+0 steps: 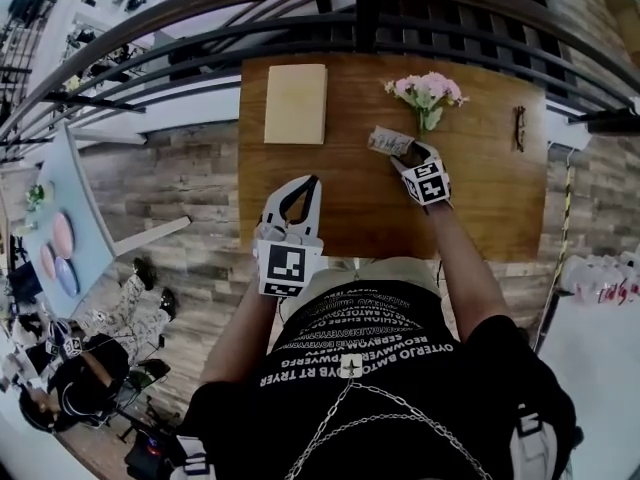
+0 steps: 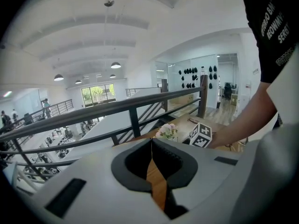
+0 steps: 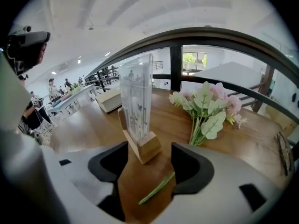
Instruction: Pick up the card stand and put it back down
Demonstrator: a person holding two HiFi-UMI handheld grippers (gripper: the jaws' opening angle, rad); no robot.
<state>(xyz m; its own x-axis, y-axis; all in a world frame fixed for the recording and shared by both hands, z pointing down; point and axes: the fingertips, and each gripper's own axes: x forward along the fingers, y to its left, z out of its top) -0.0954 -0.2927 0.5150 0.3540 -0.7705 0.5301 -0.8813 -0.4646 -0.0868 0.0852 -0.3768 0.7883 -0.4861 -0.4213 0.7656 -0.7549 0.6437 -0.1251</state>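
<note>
Wooden table (image 1: 350, 203) by a railing (image 1: 300, 13) — card stand (image 3: 138, 111) sits untouched between the spread jaws of the right gripper (image 3: 148, 157); left gripper (image 2: 152, 147) pressed together.

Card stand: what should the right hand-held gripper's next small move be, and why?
Probably draw the right hand-held gripper straight back. The card stand stands upright on the table, its wooden base between wide-open jaws that touch nothing, so it seems set down; backing straight out should avoid tipping it.

Card stand (image 3: 137, 107) stands upright on the table (image 3: 84, 125) between the spread right tongs (image 3: 148, 156).
</note>
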